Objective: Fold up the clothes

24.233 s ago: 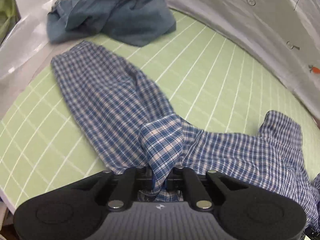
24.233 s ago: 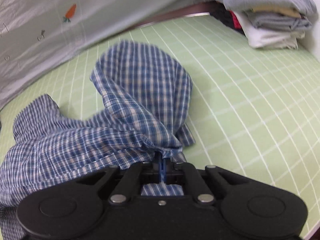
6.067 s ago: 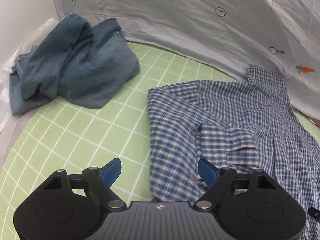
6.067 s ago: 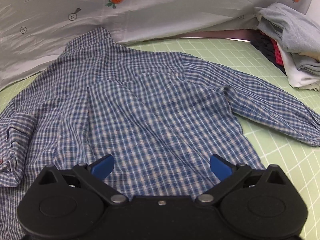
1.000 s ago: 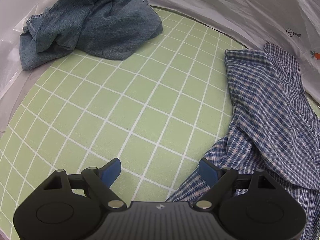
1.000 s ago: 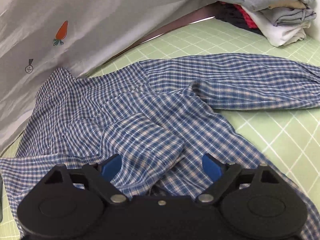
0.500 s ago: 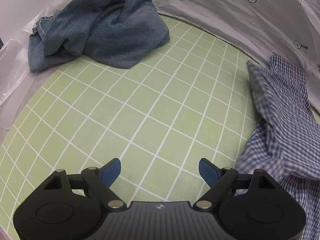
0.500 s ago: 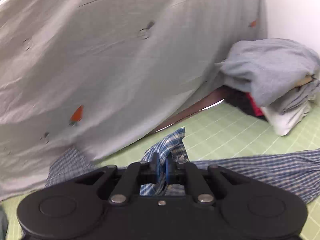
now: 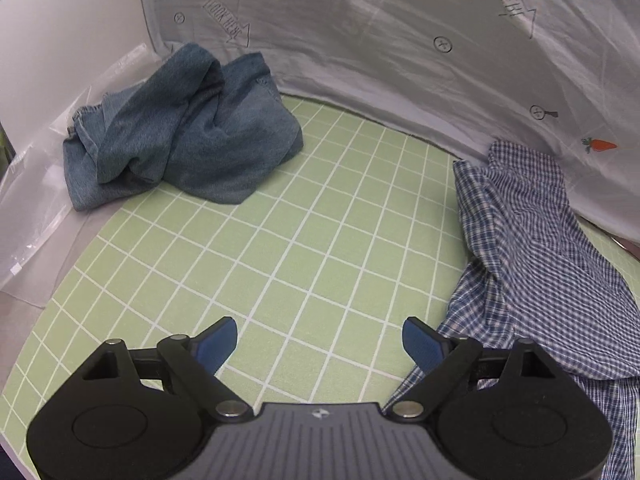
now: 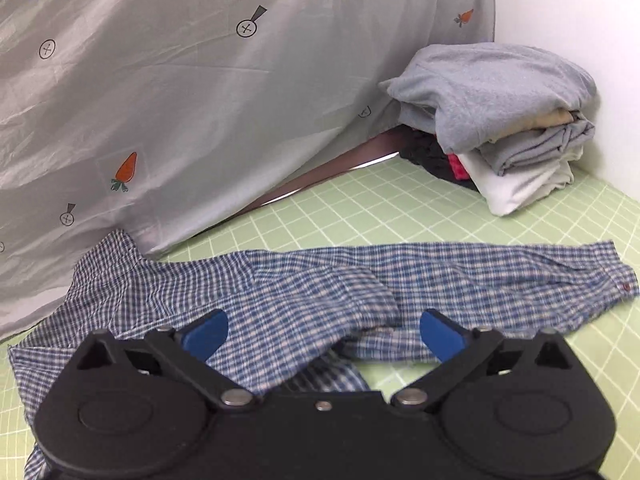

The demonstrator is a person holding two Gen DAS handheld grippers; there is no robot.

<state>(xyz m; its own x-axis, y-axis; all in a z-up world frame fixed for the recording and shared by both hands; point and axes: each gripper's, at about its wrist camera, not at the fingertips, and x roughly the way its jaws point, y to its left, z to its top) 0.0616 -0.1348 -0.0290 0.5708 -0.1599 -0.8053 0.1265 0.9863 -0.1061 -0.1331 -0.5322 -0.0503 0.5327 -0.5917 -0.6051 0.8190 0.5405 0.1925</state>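
**Checked shirt half-folded, both grippers free**

I have the blue checked shirt as my landmark: it lies on the green grid mat, collar end against the grey printed sheet at the back. One long sleeve stretches out from the body toward the stack of folded clothes, which sits well beyond the cuff in the corner. Part of the body is doubled over itself in a loose, rumpled flap, not a clean fold

My right gripper hangs just over the shirt's near edge, blue pads spread wide, nothing between them. My left gripper is equally wide and empty, off the shirt's other side over bare mat, its right pad just beside the hem. Farther that way, well apart from the shirt, lies a crumpled pile of denim

I judge I'm mid-fold, between grasps. Next I would pinch the outstretched sleeve near its cuff with the right gripper and carry it across the body, while the left steadies or squares the hem. The cloth is thin and limp, so a shallow pinch may slip
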